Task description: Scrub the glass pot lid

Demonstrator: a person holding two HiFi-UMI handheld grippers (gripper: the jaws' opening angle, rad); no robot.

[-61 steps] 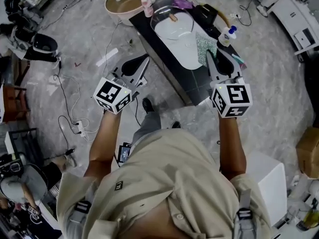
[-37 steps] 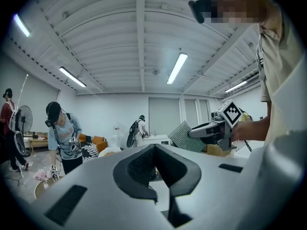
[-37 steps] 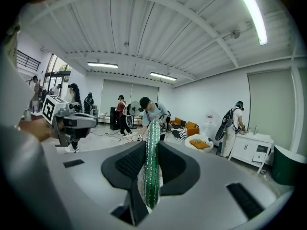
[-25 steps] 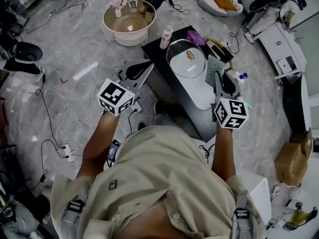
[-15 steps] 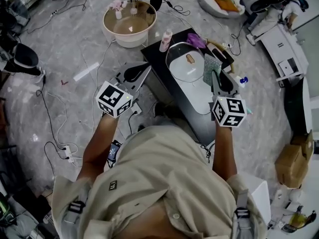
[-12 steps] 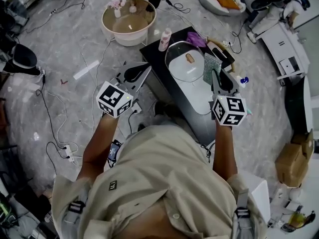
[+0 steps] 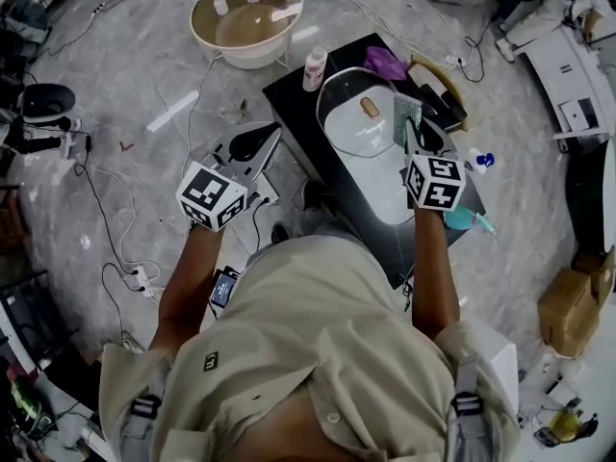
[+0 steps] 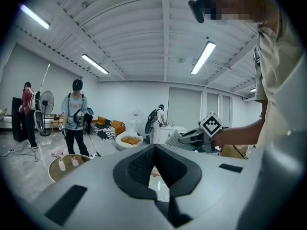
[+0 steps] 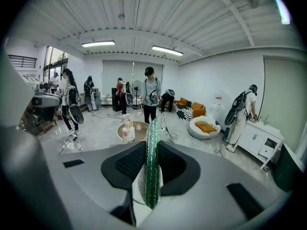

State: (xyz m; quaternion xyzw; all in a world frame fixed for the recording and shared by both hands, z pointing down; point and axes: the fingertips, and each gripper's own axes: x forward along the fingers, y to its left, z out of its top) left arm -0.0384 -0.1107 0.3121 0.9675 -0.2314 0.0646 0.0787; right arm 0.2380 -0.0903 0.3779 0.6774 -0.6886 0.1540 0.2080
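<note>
Two grippers: left gripper (image 7: pixel 252 143) pinched together, empty, off the bench's (image 7: pixel 295 92) left edge; right gripper (image 7: pixel 412 131) clamped on green scrub pad (image 7: pixel 407 110).
Lid: glass pot lid (image 7: pixel 351 123) at bench's far end, on white basin (image 7: pixel 377 186) — pad just beside its right rim.
Risk: we judge lid unsteadied; scrubbing could skid it.
Change: right gripper has moved closer to lid — left unchanged.

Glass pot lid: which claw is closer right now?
Right. The right claw, shut on a green scouring pad, is at the glass pot lid's right edge; the left claw hangs off the black table, left of the lid.
</note>
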